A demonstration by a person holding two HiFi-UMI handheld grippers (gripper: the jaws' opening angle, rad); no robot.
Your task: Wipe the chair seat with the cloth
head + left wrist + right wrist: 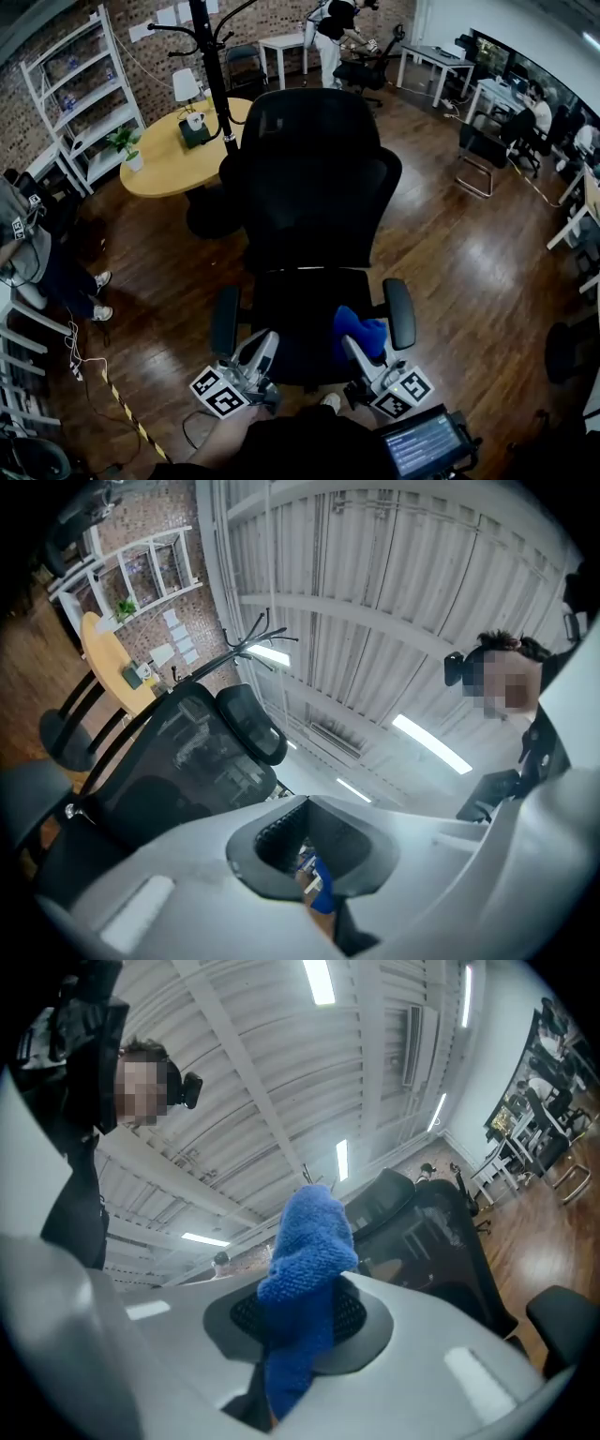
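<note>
**Premises: open-plan office in an industrial-style shell**

The site presents as a shared office. A black mesh-backed office chair [314, 178] stands on a dark plank floor [450, 262]. White desks [436, 58] line the far and right sides. People [539, 111] sit at those on the right, facing what appear to be monitors [492, 52], though the view is distorted there. Another person [333, 33] stands at the rear. A round wooden table [164, 155] carries a lamp [186, 86] and a potted plant [127, 142], with a coat stand [211, 66] and open white shelving [84, 89] beside it. The rear wall [150, 42] is exposed brick. Overhead is a ribbed metal ceiling [394, 592] with strip lights [431, 744].
</note>
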